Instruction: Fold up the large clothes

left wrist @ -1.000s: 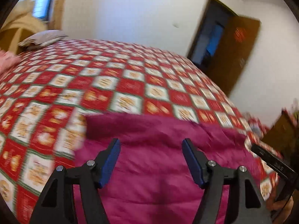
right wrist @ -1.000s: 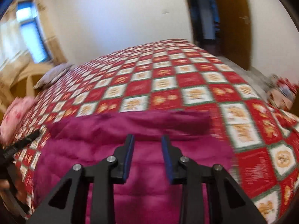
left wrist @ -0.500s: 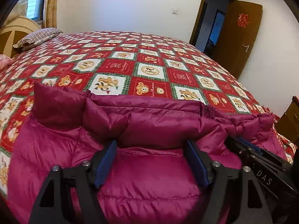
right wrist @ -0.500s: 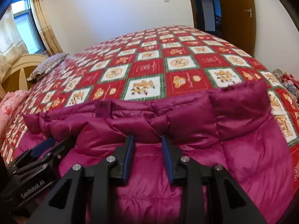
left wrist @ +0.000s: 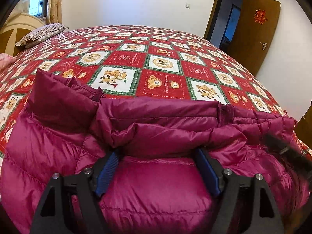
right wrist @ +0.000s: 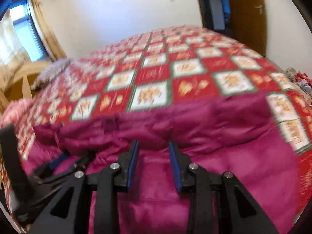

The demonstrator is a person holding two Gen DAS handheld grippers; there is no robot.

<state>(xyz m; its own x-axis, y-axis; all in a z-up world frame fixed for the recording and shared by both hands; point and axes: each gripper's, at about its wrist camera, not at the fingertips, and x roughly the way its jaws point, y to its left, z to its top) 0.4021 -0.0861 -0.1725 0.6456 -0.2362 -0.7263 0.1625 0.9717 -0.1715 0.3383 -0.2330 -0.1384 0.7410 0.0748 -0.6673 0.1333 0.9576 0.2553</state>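
Jacket [left wrist: 156, 185]: fold edge runs 9-to-3, at 12 o'clock of both my grippers.
Left gripper [left wrist: 156, 167]: wide, nothing pinched.
Right gripper [right wrist: 154, 159]: narrow gap, holding nothing.

1. The left wrist view looks forward and downward along the left gripper [left wrist: 157, 167] from close above the near edge of the bed [left wrist: 163, 58], facing its far edge, the wall and the door [left wrist: 253, 31] at right.
2. The right wrist view looks the same way along the right gripper [right wrist: 153, 158], equally near, though blurred.
3. Both share the magenta jacket [left wrist: 156, 185], the checked bedspread, the pillow [left wrist: 42, 32] and headboard at left; each seems to catch the other gripper at its edge.
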